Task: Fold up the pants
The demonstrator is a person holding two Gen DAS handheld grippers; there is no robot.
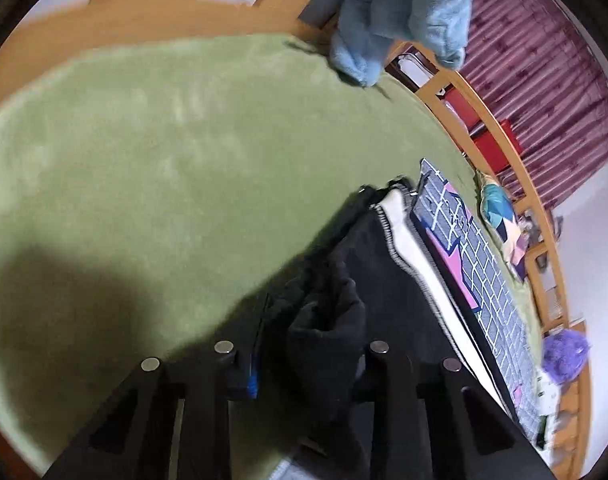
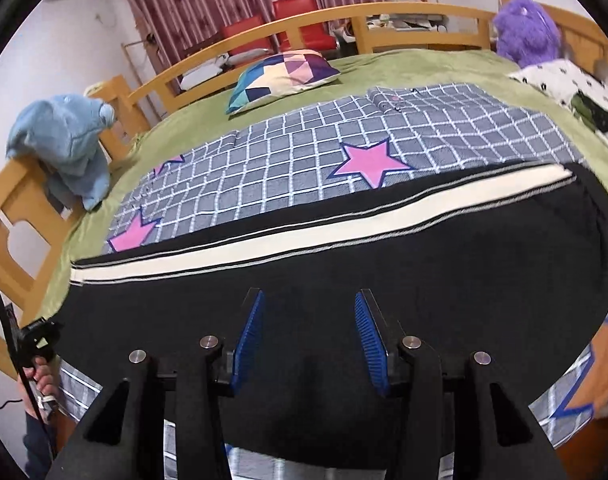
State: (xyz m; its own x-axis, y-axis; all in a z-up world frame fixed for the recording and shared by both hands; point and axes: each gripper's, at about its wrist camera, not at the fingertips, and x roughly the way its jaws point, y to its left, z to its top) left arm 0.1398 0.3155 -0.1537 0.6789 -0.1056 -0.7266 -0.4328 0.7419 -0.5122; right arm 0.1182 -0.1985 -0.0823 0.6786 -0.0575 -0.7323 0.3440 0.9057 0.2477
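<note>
Black pants (image 2: 344,264) with a white side stripe (image 2: 304,236) lie flat across the bed on a grey checked blanket. My right gripper (image 2: 308,320) is open, its blue pads (image 2: 248,336) spread just above the black fabric. In the left wrist view the pants (image 1: 388,280) run off to the right. My left gripper (image 1: 304,356) has a bunch of black fabric between its fingers, which hides the pads. It holds that end lifted over the green sheet (image 1: 164,160).
A grey checked blanket with pink stars (image 2: 344,140), a colourful pillow (image 2: 284,76), a purple plush (image 2: 528,28) and a blue plush (image 2: 64,140) lie on the bed. A wooden bed rail (image 2: 304,20) runs around it. Red chairs (image 2: 300,20) stand behind.
</note>
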